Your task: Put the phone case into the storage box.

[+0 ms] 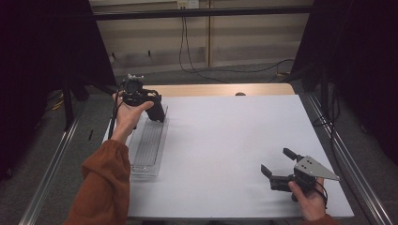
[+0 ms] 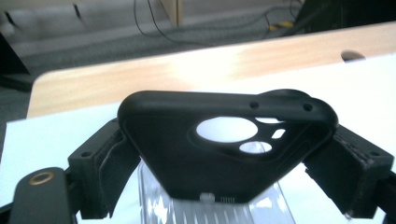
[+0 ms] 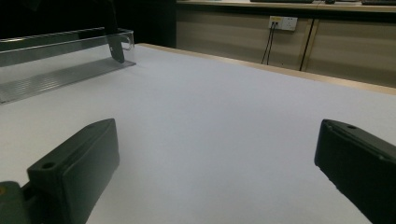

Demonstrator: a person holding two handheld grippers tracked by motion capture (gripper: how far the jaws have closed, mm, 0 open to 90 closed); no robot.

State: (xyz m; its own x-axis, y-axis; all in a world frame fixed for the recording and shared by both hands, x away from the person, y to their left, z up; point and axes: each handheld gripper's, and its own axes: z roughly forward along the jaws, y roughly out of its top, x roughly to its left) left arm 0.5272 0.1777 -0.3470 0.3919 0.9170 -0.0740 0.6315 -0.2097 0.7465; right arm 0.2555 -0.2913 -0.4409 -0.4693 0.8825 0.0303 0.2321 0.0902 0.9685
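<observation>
1. We lose the phone case's (image 2: 224, 149) lower edge at six o'clock, cut off by the frame.
2. The clear tray (image 3: 56, 65) runs off at nine o'clock.
3. The right gripper's (image 3: 219, 177) right-hand pad is clipped at four o'clock.

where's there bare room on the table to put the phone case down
The broad white sheet lies bare between the clear tray and the right gripper, up to the wooden strip. It is crowded only at the left edge, where the left gripper holds the phone case over the tray.
</observation>
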